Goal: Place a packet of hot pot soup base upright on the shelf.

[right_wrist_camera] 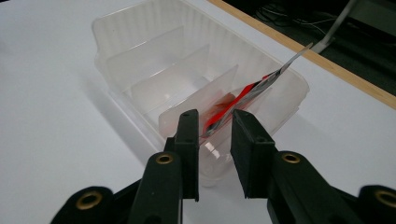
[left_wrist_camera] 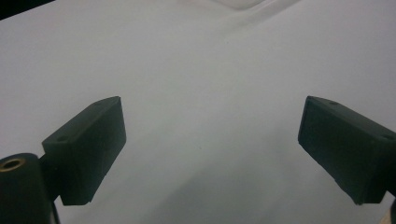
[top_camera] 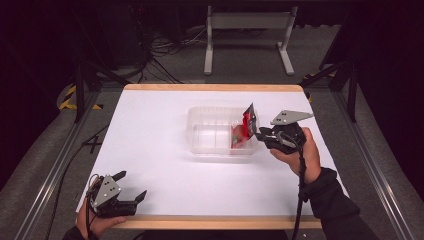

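A clear plastic container [top_camera: 215, 132] with dividers stands right of the table's middle. A red and silver packet [top_camera: 248, 119] stands tilted in its rightmost compartment, the top poking above the rim. My right gripper [top_camera: 258, 133] comes in from the right and is shut on the packet's lower edge. In the right gripper view the packet [right_wrist_camera: 261, 84] runs up and away between the two jaws of the right gripper [right_wrist_camera: 215, 126], over the container [right_wrist_camera: 140, 56]. My left gripper [top_camera: 132, 185] rests at the front left corner, open and holding nothing; in its own view the left gripper [left_wrist_camera: 210, 144] is above bare white tabletop.
The white table [top_camera: 150, 150] has a wooden front edge [top_camera: 215, 222] and back edge. The container's other compartments hold nothing. Beyond the table lie a dark floor with cables [top_camera: 165, 50] and a white metal stand [top_camera: 247, 22].
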`<state>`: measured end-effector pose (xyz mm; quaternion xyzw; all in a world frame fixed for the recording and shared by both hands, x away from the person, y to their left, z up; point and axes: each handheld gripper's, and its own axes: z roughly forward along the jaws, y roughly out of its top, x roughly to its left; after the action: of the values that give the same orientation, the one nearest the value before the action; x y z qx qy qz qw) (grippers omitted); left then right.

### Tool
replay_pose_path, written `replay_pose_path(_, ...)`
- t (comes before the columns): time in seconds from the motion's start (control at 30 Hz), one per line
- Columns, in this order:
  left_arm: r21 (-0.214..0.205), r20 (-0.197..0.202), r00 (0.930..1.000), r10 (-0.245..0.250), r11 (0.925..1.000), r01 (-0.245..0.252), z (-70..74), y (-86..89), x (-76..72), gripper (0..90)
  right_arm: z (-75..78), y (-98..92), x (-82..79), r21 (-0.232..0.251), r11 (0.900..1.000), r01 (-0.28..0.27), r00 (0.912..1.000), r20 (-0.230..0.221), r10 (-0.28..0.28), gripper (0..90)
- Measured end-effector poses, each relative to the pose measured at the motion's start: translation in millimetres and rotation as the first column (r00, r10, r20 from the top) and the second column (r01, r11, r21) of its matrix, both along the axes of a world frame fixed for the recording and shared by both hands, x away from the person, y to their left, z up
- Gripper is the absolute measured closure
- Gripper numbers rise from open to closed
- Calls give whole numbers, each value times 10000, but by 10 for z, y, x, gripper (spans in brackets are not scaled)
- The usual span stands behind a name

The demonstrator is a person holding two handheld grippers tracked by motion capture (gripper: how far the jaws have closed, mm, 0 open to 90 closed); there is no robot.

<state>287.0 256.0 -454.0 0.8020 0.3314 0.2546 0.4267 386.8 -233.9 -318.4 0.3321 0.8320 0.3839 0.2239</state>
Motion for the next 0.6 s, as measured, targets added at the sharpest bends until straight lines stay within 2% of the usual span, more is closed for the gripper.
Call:
replay_pose_path(0.1, -3, -29, 10000, -6, 10000, 6, -3, -1, 0, 83, -12, -25, -43, -131, 9998, -169, 9998, 111, 170, 716)
replay_pose_path(0.17, 0, -47, 10000, -7, 10000, 7, -6, -1, 1, 83, -34, -42, -78, -406, 9988, -261, 9991, 322, 274, 708)
replay_pose_path(0.3, 14, -47, 10000, -13, 10000, 13, -5, 0, 3, 83, -84, -75, -127, -719, 9962, -492, 9979, 380, 520, 721)
replay_pose_path(0.33, 26, -60, 10000, -10, 10000, 10, -6, 1, 1, 83, -116, -97, -152, -924, 9944, -520, 9974, 445, 563, 713)
replay_pose_path(0.6, 107, -83, 10000, -29, 9999, 30, -16, -2, 2, 84, -178, -186, -231, -1152, 9919, -541, 9952, 744, 630, 676)
